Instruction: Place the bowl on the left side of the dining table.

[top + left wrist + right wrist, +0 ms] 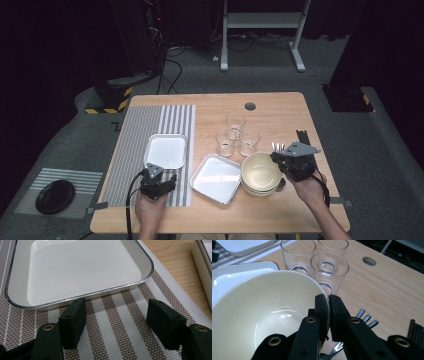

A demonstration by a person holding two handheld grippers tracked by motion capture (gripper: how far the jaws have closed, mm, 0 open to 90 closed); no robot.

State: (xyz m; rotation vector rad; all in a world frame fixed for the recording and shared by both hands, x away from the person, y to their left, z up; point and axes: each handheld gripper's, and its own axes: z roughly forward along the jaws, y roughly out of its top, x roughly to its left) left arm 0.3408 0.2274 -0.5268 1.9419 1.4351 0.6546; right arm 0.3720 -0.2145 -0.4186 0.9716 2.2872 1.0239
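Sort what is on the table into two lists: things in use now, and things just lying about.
In use: cream bowl, gripped at its rim by the right gripper; white tray on the striped mat, before the open left gripper.

Lying about: three glasses, second tray, forks.

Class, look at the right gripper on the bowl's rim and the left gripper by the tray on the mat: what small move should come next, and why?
Probably lift the top bowl straight up a little. The right gripper is shut on its rim, and it sits in a stack beside the glasses and forks, so a sideways pull could knock them. The left gripper is open, short of the tray on the mat.
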